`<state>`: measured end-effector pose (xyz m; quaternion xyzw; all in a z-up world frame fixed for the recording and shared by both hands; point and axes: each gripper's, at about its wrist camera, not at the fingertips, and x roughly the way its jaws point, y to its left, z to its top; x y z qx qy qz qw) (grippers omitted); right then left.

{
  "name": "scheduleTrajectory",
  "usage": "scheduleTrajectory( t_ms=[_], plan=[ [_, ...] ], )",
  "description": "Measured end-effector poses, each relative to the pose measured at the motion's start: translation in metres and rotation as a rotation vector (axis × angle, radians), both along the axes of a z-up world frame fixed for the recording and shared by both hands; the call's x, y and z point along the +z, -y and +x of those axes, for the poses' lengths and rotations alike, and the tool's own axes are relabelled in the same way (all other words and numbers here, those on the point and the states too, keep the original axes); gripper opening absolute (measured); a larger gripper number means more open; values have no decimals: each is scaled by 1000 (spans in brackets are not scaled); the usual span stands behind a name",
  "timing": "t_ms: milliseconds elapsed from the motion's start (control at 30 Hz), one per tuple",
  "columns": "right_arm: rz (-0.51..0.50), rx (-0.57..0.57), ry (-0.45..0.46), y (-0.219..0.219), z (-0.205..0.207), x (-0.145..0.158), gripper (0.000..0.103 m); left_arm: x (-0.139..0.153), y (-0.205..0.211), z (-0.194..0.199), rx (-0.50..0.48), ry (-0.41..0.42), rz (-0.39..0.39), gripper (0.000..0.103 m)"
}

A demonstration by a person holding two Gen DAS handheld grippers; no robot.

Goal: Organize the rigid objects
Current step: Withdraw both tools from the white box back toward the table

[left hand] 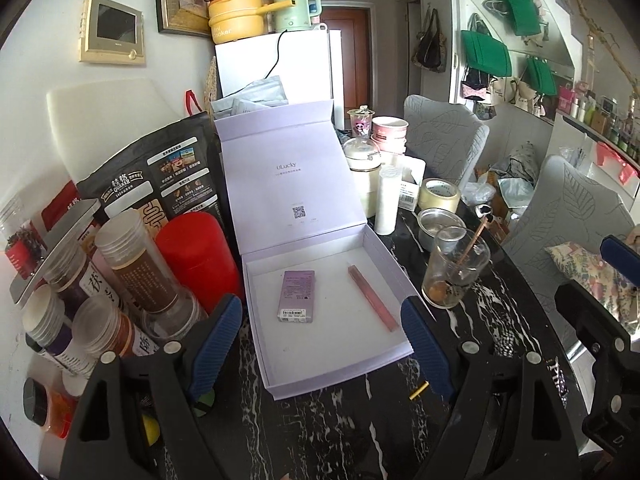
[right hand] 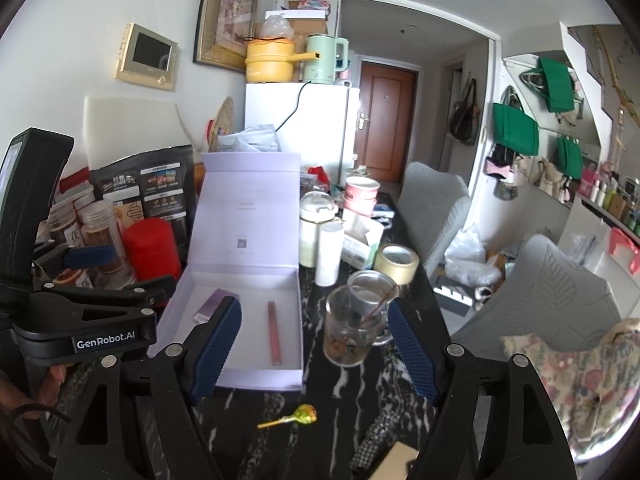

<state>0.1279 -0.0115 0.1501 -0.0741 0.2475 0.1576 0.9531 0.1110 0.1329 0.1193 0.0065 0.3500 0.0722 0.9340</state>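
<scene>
The lavender box (left hand: 320,344) lies open on the black marbled table (left hand: 360,432), lid upright at its far side; inside, a small purple carton (left hand: 297,297) lies flat toward the left and a pink stick (left hand: 372,298) toward the right, the two apart; both sit just ahead of the left gripper (left hand: 322,344), between its fingertips as seen from the wrist; its jaws stand wide with nothing held. The right gripper (right hand: 314,340) is likewise spread wide and empty; the box lies ahead and to its left, a glass mug (right hand: 352,328) with a stirrer ahead between its fingers, a lollipop (right hand: 294,418) on the table below it; jars and a red canister (left hand: 192,256) stand left of the box.
</scene>
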Motion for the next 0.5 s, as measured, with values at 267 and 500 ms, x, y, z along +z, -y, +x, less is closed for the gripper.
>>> scheduleTrajectory(
  t_ms=[267, 500],
  plan=[
    [0, -29, 19, 20, -35, 2, 84, 6, 21, -31, -36, 30, 21, 93],
    [5, -70, 28, 42, -65, -1, 85, 7, 39, -58, -74, 59, 27, 101]
  ],
)
